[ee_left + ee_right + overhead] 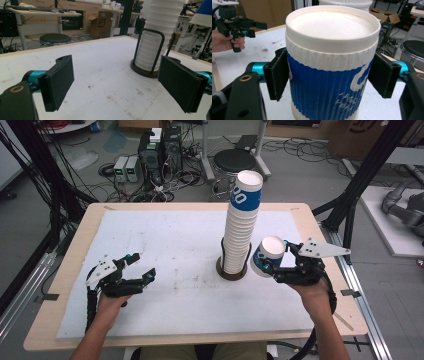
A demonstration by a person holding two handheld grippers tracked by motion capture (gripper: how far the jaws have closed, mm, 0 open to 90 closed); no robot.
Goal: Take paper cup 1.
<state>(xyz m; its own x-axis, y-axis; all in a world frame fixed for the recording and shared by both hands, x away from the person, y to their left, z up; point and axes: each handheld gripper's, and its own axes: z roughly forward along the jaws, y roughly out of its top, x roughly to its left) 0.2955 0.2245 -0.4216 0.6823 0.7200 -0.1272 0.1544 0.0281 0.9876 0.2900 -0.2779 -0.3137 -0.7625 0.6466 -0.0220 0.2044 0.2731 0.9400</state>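
A tall stack of blue-and-white paper cups (242,225) stands in a dark round holder (231,272) with black wire posts at the table's middle. My right gripper (272,262) is shut on a single blue-and-white cup (267,255), held tilted just right of the stack and above the table. In the right gripper view the pads (277,75) press both ribbed sides of that cup (332,65), its flat white end towards the camera. My left gripper (144,266) hovers open at the left with nothing between its pads (58,81). The stack (158,37) rises ahead and to their right.
A white mat (165,245) with some dirt marks covers the wooden table (75,250). Beyond the far edge stand a black stool (234,160), computer boxes (160,150) and loose cables on the floor. Black frame posts (357,185) flank the table.
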